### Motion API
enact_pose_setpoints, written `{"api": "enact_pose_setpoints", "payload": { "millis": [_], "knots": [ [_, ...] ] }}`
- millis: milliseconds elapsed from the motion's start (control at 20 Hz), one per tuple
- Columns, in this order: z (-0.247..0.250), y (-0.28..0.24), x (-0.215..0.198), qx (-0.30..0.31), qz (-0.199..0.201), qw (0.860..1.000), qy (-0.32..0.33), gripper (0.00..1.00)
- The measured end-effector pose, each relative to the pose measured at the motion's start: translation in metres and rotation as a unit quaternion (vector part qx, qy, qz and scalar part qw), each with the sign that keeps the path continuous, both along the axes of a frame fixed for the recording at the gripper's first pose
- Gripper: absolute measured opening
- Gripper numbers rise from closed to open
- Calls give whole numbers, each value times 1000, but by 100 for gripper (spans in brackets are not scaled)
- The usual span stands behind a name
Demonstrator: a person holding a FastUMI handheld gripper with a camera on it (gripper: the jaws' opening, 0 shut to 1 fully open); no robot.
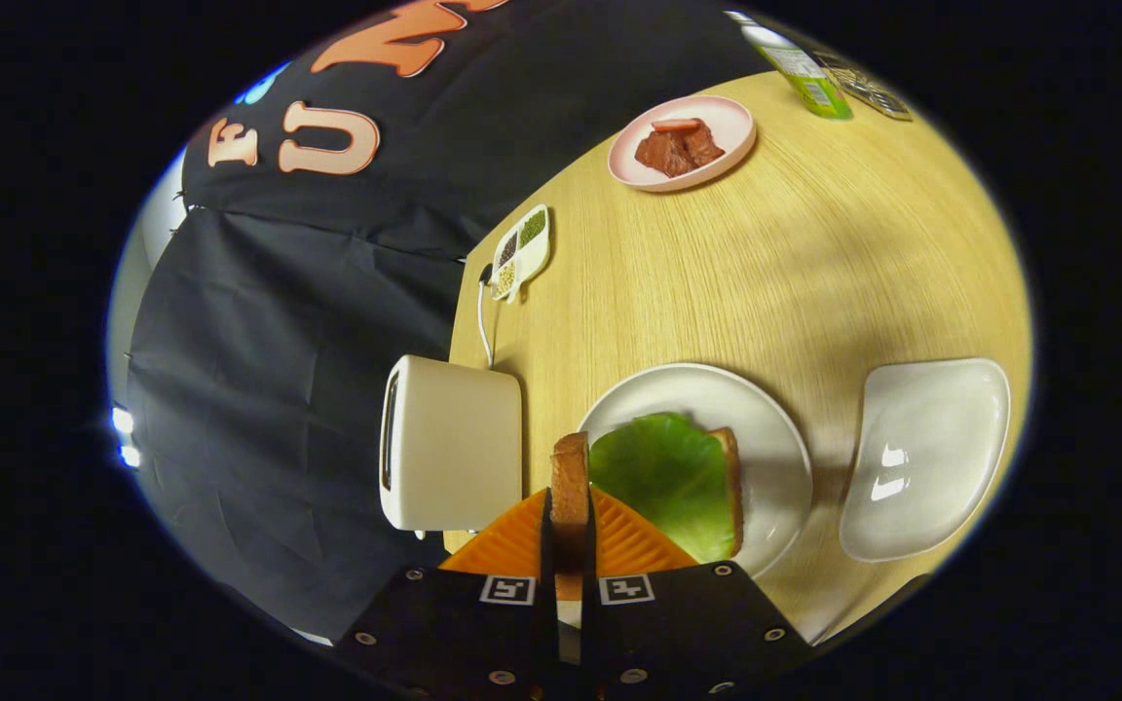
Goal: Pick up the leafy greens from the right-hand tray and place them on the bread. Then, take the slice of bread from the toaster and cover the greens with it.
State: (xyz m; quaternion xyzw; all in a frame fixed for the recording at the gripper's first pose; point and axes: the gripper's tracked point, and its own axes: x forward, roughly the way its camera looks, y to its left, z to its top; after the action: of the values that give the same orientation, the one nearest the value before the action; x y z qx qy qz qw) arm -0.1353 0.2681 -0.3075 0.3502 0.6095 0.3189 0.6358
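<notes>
My gripper (569, 526) is shut on a slice of bread (570, 479), held edge-on between both fingers and sticking out ahead of them. Just beyond it to the right, a green leaf (670, 479) lies on another bread slice (731, 477) on a round white plate (775, 438). The white toaster (449, 443) stands to the left of the held slice, at the table's edge. An oblong white tray (926, 453) sits to the right of the plate, with nothing in it.
Farther off on the wooden table (736, 273) are a pink plate (717, 156) with brown meat, a small divided dish (520, 251) of seasonings and a green carton (800, 68). The toaster's cord (481, 321) runs along the table's left edge.
</notes>
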Motion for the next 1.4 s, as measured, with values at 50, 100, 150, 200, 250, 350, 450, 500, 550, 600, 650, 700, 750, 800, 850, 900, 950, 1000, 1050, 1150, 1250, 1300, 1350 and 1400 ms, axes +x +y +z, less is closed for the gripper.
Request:
{"api": "enact_pose_setpoints", "payload": {
  "millis": [50,100,150,200,250,350,450,500,550,600,650,700,750,800,850,900,950,1000,1050,1150,1250,1300,1350,1400],
  "knots": [
    [-8,-1,0,-1,1,1000,3,10],
    [-18,-3,-1,-11,-1,1000,12,10],
    [-28,-6,-2,-22,-6,1000,20,10],
    [-37,-10,-3,-33,-12,999,27,10],
    [-44,-13,-3,-41,-19,998,36,10],
    [-49,-19,1,-55,-31,997,34,17],
    [-51,-30,12,-78,-44,996,-2,32],
    [-45,-33,16,-80,-49,995,-16,36],
    [-37,-37,20,-80,-53,995,-30,44],
    [-26,-42,25,-79,-58,994,-51,45],
    [-17,-48,34,-88,-63,991,-79,50],
    [-9,-58,44,-104,-69,986,-113,55],
    [1,-67,56,-121,-76,978,-150,61],
    [18,-76,67,-133,-85,970,-185,67],
    [37,-83,78,-139,-96,961,-218,75],
    [58,-90,87,-141,-106,953,-248,79],
    [78,-96,97,-144,-118,943,-277,86],
    [95,-104,106,-155,-129,931,-303,89],
    [111,-117,117,-176,-142,916,-332,93],
    [147,-134,134,-195,-170,889,-377,96],
    [185,-148,144,-198,-196,868,-411,96],
    [205,-157,150,-199,-209,855,-430,97],
    [225,-164,153,-196,-219,842,-452,97],
    [243,-166,155,-188,-225,833,-469,97]
  ]
}}
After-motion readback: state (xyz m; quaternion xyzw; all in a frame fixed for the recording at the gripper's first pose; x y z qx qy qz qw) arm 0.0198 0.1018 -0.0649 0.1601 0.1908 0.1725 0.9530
